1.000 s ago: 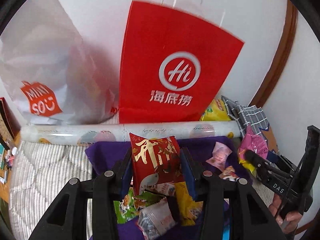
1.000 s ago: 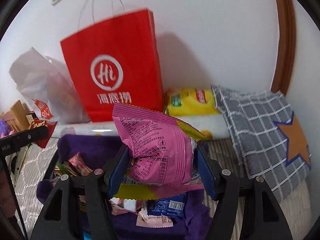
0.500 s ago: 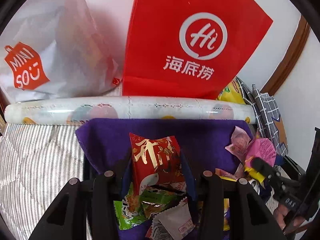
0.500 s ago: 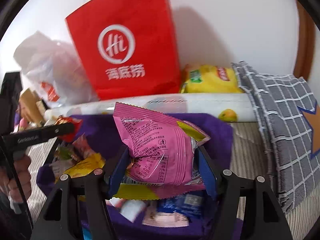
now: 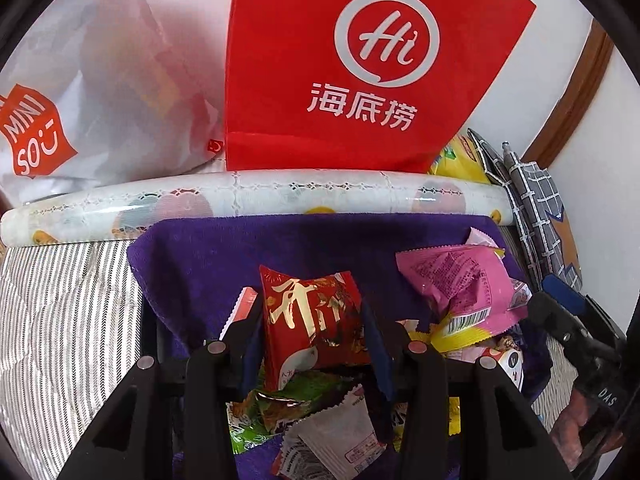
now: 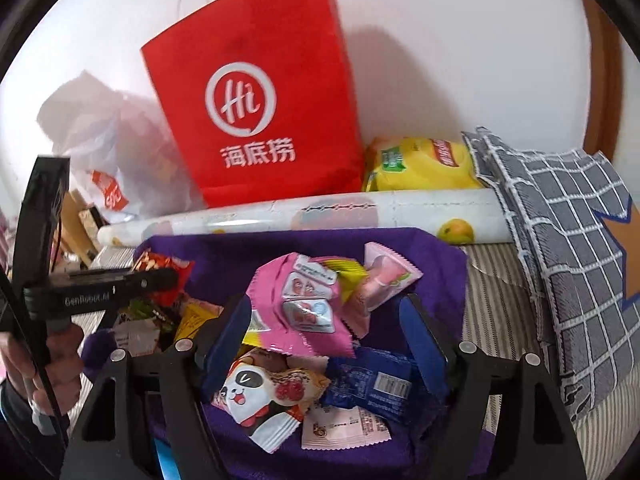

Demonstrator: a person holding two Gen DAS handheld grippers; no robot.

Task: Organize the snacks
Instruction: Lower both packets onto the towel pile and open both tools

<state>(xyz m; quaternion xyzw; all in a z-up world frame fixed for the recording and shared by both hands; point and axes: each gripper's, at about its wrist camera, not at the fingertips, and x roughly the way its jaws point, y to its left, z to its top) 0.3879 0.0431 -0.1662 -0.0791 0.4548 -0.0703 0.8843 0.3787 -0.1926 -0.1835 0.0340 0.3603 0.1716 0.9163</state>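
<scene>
Snacks (image 6: 280, 384) are piling up on the purple cloth (image 5: 224, 256), and it's a two-handed drop! On the right, the right gripper (image 6: 324, 320) has just been opening its jaws; the blue pads stand spread now, with the pink packet (image 6: 304, 312) lying loose between them and no longer pinched, tipped over onto the heap with its window side up. In the left view that same pink packet (image 5: 456, 280) sprawls crumpled at the right of the cloth, barcode showing. Meanwhile the left gripper (image 5: 312, 332) is pinching a red packet (image 5: 312, 320) with gold lettering, upright, just above the green and white wrappers near the camera. To do this well, I'd say: bring that red one low over the heap before letting go, so it lands on the cloth and not on the striped bedding (image 5: 60, 320) to the left, and lift the right claw straight up so its pads don't drag the pink packet back out. Beyond the cloth lies a patterned roll (image 5: 280, 196), then a red paper bag (image 5: 360, 60) and a white plastic bag (image 5: 100, 80) against the wall, with a checked cushion (image 6: 560, 240) at far right.
</scene>
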